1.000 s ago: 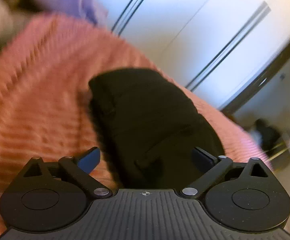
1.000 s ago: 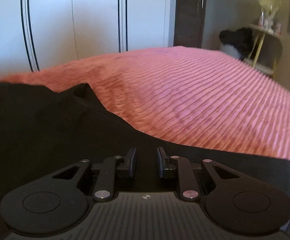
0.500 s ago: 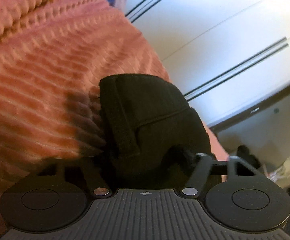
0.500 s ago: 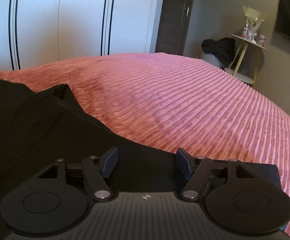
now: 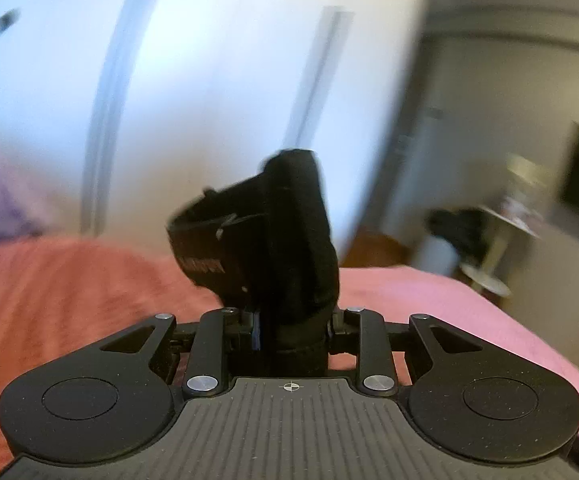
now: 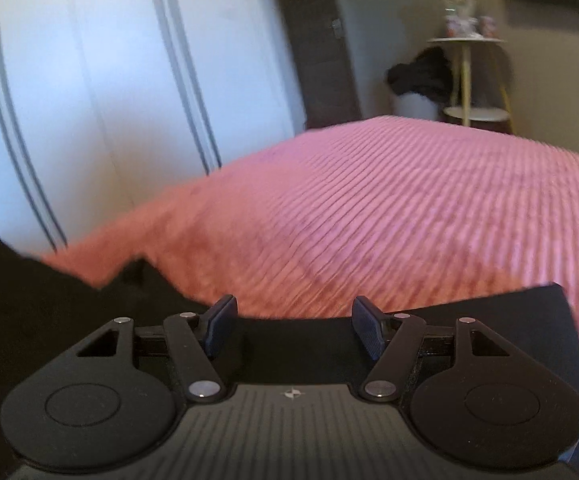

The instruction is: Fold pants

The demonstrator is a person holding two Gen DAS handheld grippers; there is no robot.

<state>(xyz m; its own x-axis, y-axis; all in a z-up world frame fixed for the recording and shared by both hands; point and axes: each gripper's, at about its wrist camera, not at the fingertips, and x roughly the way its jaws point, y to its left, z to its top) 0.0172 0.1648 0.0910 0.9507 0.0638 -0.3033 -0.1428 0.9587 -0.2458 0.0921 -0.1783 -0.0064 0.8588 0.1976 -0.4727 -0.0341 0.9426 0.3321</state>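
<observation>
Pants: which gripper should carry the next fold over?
Left. The left gripper is already shut on the pants, lifted above the bedspread. The right gripper is open, holding nothing.

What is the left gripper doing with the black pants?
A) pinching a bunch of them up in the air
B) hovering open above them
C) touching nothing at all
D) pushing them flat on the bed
A: the left gripper is shut on a bunch of the black pants, which stands up above the pink bedspread.
</observation>
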